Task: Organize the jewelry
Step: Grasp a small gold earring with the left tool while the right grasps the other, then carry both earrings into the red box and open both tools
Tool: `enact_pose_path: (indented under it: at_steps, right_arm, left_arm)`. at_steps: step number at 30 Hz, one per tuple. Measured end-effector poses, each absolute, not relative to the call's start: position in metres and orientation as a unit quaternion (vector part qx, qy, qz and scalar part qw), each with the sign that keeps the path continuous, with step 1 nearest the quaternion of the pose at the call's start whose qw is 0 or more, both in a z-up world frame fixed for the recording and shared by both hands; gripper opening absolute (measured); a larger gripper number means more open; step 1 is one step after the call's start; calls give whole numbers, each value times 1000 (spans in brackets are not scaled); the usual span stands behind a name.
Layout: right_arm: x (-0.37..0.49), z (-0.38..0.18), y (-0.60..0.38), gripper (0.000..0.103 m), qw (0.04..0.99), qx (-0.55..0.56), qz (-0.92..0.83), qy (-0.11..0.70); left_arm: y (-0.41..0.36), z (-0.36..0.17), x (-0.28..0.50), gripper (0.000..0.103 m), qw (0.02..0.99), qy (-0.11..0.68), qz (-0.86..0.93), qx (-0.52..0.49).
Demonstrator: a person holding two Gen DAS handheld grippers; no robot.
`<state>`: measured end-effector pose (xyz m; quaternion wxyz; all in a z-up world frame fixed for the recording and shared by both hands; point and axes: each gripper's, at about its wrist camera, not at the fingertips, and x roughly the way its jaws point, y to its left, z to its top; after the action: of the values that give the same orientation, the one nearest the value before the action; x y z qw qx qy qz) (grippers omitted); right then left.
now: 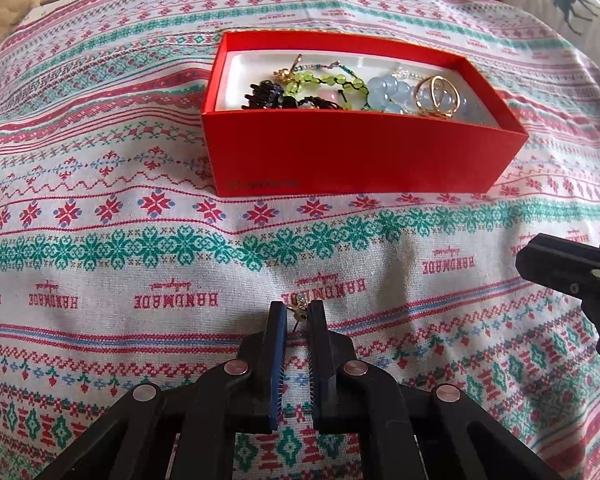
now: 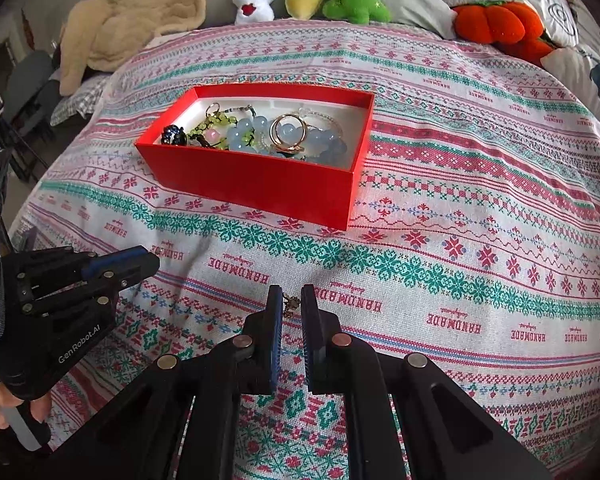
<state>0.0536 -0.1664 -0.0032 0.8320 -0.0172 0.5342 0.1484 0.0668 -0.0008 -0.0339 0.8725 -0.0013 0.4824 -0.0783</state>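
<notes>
Over on the left, the left gripper sits low over the bed cover, jaws pinched together on a small stud earring, its stone poking out at the tips and the post showing between the pads. So that piece is caught, right at the cloth.

Moving across, the red box lies further up the bed, well apart from both grippers, open and already holding beads, a gold ring and other tangled bits.

On the right, the right gripper hangs above the cover too, jaws drawn in on a small gold piece, chain or earring, I can't tell which.

By my reading both hands are at the pick-up-and-carry step: each has a loose item, neither is in the box yet. Next comes a lift clear of the cloth and a carry up over the near wall of the box, keeping the pinch firm, since such tiny pieces could slip, then letting go low inside.
</notes>
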Motion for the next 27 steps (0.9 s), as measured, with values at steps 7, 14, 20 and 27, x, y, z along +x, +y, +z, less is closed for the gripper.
enact_pose_path:
  at_steps: [7, 14, 20, 27]
  right_arm:
    - [60, 14, -166, 9, 832, 1, 149, 535]
    - [73, 35, -170, 9, 836, 29, 145, 529]
    - [90, 50, -175, 9, 841, 49, 135, 521]
    - [116, 54, -182, 9, 843, 72, 123, 518]
  left_arm:
    - [14, -9, 69, 5, 875, 477, -70, -35]
    - [15, 13, 78, 5, 880, 467, -72, -52]
    - [6, 30, 93, 5, 885, 456, -83, -37]
    - [-3, 36, 121, 5, 887, 448, -96, -51]
